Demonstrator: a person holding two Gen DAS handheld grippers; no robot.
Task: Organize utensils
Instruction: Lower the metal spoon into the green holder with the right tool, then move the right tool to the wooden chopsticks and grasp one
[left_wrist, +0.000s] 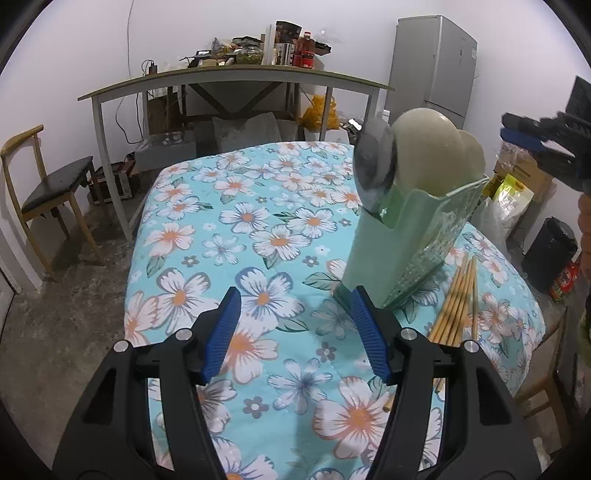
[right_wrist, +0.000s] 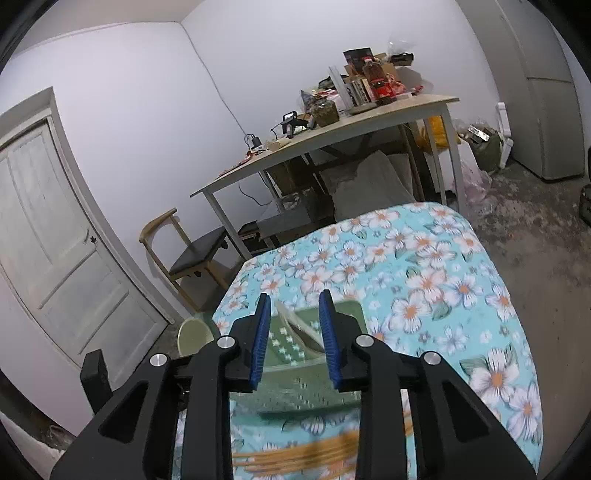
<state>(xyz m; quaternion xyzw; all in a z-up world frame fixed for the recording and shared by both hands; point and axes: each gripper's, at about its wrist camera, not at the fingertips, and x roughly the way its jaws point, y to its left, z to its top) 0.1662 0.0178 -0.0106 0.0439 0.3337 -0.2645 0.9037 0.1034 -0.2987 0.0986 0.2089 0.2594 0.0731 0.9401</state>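
Left wrist view: I see my left gripper (left_wrist: 293, 321) low over the worktop (left_wrist: 236, 206), which carries a turquoise floral cloth; its jaws stand apart with nothing between them, only cloth showing in the gap. Just beyond the right-hand pad stands the green utensil holder (left_wrist: 384, 251), upright, toward the right edge of the worktop. Out of its top rise a metal ladle (left_wrist: 373, 162) and two pale round spoons (left_wrist: 428, 147), bowls up. A bundle of chopsticks (left_wrist: 456, 306) lies flat on the cloth against the holder's right side, running toward the near edge. My right gripper (left_wrist: 546, 136) shows at the right border of this view, above and beyond the holder. Right wrist view: my right gripper (right_wrist: 295, 328) hangs over the holder's open top (right_wrist: 314, 369), jaws released and parted; the ladle's bowl (right_wrist: 301, 330) shows in the gap between the pads, and I cannot tell whether either pad touches it. One pale spoon bowl (right_wrist: 194, 336) sits left of the jaws. The chopsticks (right_wrist: 295, 456) appear blurred at the bottom of this view.
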